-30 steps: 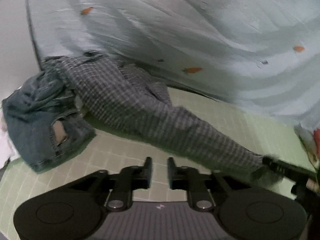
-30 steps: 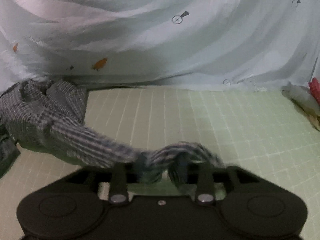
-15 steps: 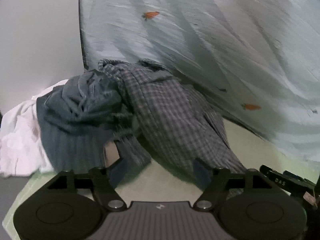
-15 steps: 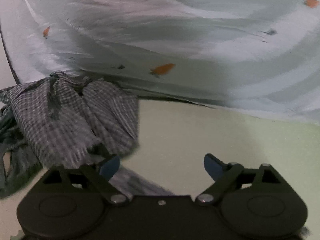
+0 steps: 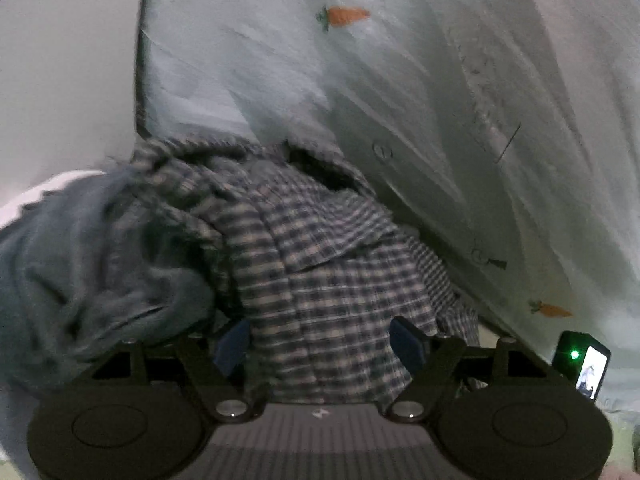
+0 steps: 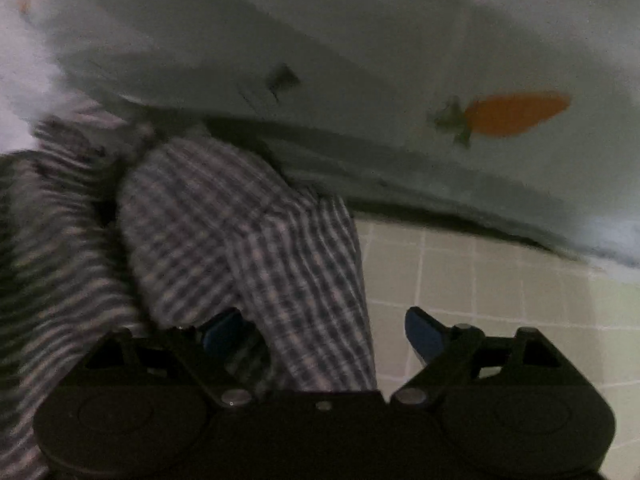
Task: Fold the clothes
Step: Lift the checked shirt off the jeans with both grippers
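Between the spread fingers of the left claw (image 5: 320, 344) lies the checked shirt (image 5: 328, 280), crumpled, not pinched. It should handle light, limp and floppy (grab a hem or collar edge). The right claw (image 6: 320, 332), closing slightly, straddles its edge unpinched.

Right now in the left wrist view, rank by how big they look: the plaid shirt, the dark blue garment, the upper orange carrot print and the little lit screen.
1. plaid shirt
2. dark blue garment; nearer the lens and cut by the frame, so it is close to the shirt
3. lit screen and upper carrot print: too alike to rank
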Action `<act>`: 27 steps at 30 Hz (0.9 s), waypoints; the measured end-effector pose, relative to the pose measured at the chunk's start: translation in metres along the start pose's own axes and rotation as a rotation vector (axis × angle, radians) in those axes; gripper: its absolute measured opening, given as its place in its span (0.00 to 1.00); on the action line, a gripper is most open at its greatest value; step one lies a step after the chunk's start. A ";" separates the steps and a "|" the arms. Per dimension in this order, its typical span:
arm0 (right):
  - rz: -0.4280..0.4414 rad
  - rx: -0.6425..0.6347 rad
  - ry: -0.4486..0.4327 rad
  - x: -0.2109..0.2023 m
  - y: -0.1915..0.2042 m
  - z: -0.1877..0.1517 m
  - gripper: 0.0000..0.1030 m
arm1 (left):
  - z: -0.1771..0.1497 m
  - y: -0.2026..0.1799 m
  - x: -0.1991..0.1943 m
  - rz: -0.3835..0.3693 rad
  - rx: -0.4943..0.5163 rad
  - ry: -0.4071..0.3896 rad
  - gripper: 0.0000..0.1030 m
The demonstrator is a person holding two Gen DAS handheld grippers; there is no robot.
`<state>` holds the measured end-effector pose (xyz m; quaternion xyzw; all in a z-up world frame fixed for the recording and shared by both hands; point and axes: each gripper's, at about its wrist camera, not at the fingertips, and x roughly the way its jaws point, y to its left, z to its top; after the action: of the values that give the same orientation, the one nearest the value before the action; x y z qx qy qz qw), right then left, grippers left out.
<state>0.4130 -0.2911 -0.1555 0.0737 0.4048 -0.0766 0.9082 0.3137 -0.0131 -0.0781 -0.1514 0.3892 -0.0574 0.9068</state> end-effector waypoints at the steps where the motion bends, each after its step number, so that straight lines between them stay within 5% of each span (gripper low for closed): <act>1: 0.006 -0.008 -0.007 0.004 0.000 -0.002 0.77 | -0.001 -0.002 0.007 0.003 0.004 0.003 0.62; 2: 0.003 -0.040 -0.028 0.003 0.002 -0.005 0.50 | -0.002 -0.004 0.012 0.008 0.012 0.004 0.44; 3: -0.005 -0.090 -0.060 0.000 0.006 -0.009 0.00 | -0.004 -0.006 0.016 0.016 0.024 0.005 0.34; 4: -0.012 -0.121 -0.077 -0.004 0.006 -0.013 0.05 | -0.006 -0.009 0.019 0.025 0.046 0.003 0.11; 5: -0.019 -0.142 -0.086 -0.009 0.006 -0.017 0.02 | -0.008 -0.013 0.021 0.037 0.078 -0.002 0.06; 12: -0.077 -0.138 -0.123 -0.080 -0.033 -0.062 0.02 | -0.024 -0.044 -0.014 0.073 0.221 -0.098 0.03; 18: -0.172 -0.056 -0.089 -0.163 -0.084 -0.125 0.02 | -0.052 -0.073 -0.057 -0.007 0.286 -0.100 0.03; 22: -0.297 0.032 -0.033 -0.219 -0.129 -0.175 0.02 | -0.090 -0.100 -0.088 -0.101 0.351 -0.042 0.03; 27: -0.499 0.093 0.048 -0.278 -0.178 -0.235 0.02 | -0.153 -0.129 -0.098 -0.204 0.397 0.149 0.04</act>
<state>0.0239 -0.3970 -0.1158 0.0149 0.4281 -0.3153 0.8468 0.1368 -0.1482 -0.0689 -0.0040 0.4190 -0.2352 0.8770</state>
